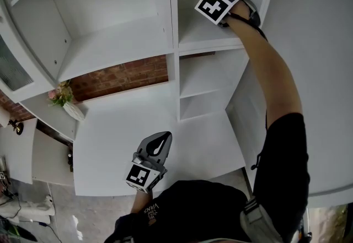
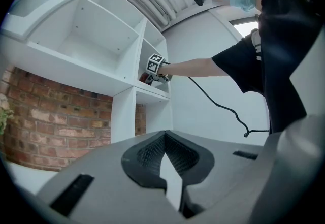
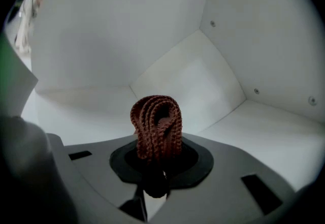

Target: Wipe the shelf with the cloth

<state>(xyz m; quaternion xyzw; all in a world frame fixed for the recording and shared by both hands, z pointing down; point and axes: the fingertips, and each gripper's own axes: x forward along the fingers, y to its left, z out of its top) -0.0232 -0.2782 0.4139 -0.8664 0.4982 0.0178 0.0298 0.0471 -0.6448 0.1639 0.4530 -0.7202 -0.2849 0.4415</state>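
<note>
Two hand-held grippers: the right hand-held gripper (image 3: 155,169) is reached into the upper compartment of the shelf (image 1: 201,35), jaws clamped on a bunched brown knitted cloth (image 3: 156,126) that stands up from them as a small loop. The left hand-held gripper (image 2: 165,159) hangs well below the shelf over the white tabletop (image 1: 105,154), jaws closed together on nothing. Risks: the cloth is pinched by a narrow fold, so dragging could pull it free. With so little fabric showing, the hard jaws may scrape the shelf board instead of wiping it. The cable (image 2: 213,98) trailing below the shelf could snag on its front edge. Hard to tell whether the cloth touches any shelf board at all. From the head view the cloth is hidden behind the marker cube and hand, and the compartment's back corners are cut off.
</note>
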